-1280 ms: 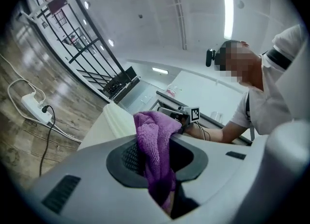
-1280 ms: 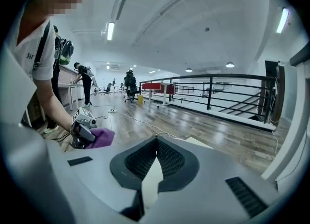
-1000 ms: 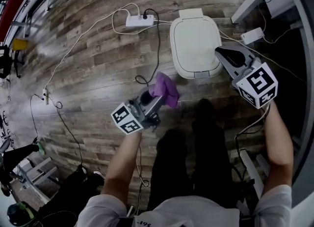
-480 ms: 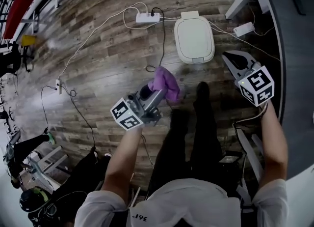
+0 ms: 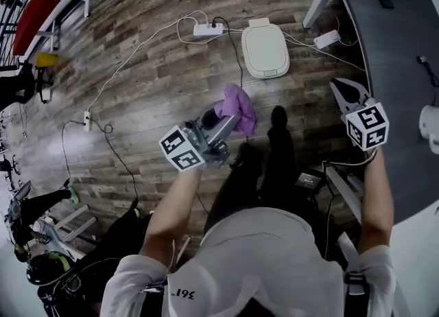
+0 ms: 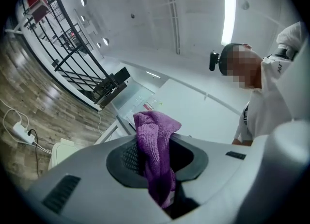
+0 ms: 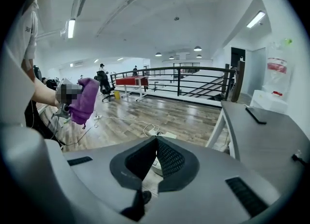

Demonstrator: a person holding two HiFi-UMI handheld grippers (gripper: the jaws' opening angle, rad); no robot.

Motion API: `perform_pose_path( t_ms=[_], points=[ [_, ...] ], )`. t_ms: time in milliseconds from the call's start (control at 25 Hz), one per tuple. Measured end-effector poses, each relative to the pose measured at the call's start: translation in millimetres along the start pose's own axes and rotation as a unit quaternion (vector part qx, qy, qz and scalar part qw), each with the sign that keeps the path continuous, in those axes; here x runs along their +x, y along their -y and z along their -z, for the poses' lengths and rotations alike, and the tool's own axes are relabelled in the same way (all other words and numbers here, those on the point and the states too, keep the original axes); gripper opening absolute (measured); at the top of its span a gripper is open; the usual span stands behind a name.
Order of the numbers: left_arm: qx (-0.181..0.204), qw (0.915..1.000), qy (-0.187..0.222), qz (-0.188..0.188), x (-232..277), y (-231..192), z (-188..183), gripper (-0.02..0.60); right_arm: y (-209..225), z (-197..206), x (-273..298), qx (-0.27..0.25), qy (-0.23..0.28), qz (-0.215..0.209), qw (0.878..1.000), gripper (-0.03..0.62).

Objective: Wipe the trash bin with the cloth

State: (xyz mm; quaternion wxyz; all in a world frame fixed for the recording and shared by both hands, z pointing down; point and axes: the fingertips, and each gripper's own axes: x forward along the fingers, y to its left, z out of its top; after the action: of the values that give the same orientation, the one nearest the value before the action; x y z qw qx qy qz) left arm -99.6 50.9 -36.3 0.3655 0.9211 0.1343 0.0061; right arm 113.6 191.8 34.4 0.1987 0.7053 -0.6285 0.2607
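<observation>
Found the jaws of the left gripper [image 6: 153, 156] drawn partway in and pinched on the purple cloth [image 6: 156, 143], one end bunched above the pads, a tail hanging below. Found the jaws of the right gripper [image 7: 156, 156] pressed fully together, nothing between them.

Noted in the head view both grippers carried high before the standing person, the left [image 5: 223, 122] pointing roughly level with the cloth [image 5: 239, 106] at its tip, the right [image 5: 347, 91] tilted downward beside the dark desk [image 5: 401, 68].

Located the trash bin [image 5: 265, 49] down on the wooden floor [image 5: 137, 96], white, lid shut, near the power strip [image 5: 206, 30] and by the desk leg, well apart from both grippers. No contact between cloth and bin.

Judged no wiping stroke in hand: cloth gripped and ready but held clear of the bin. Unable to tell from the surface whether any wiping is done.

Next move calls for lowering the left gripper to the lid, laying the loose cloth flat against it, holding the pinch firm through each pass, and minding the leads alongside.
</observation>
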Motion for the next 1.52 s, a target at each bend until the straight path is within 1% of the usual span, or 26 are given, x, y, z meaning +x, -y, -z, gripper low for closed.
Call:
perform_pose_path(
  t_ms=[240, 480, 760, 1000, 1120, 1280, 1400, 1520],
  points=[
    [0.005, 1.0000, 0.002, 0.001, -23.2, 47.7, -6.4, 0.089, -0.7, 0.2, -75.9, 0.015, 0.014, 0.063, 0.998, 0.006],
    [0.007, 0.9999, 0.013, -0.002, -46.0, 75.8, -14.5, 0.089, -12.4, -6.5, -129.1, 0.017, 0.030, 0.103, 0.994, 0.006],
    [0.017, 0.9997, 0.019, 0.003, -65.8, 102.3, -24.1, 0.089, -58.6, -18.2, -160.1, 0.032, 0.051, 0.108, 0.992, 0.006],
    [0.027, 0.9993, 0.027, 0.008, -78.7, 118.6, -29.9, 0.089, -94.1, -24.5, -174.5, 0.082, 0.082, 0.107, 0.988, 0.006],
    [0.031, 0.9991, 0.027, 0.007, -88.5, 127.6, -33.7, 0.089, -111.5, -29.2, -183.0, 0.098, 0.095, 0.106, 0.985, 0.006],
    [0.038, 0.9987, 0.030, 0.013, -95.4, 140.3, -41.8, 0.089, -125.9, -44.0, -195.0, 0.098, 0.114, 0.113, 0.982, 0.006],
    [0.035, 0.9989, 0.025, 0.018, -97.9, 152.0, -35.0, 0.089, -136.8, -48.1, -210.5, 0.096, 0.132, 0.123, 0.979, 0.006],
    [0.029, 0.9992, 0.017, 0.021, -94.0, 162.8, -23.9, 0.089, -139.3, -44.1, -224.6, 0.094, 0.138, 0.129, 0.978, 0.006]
  ],
)
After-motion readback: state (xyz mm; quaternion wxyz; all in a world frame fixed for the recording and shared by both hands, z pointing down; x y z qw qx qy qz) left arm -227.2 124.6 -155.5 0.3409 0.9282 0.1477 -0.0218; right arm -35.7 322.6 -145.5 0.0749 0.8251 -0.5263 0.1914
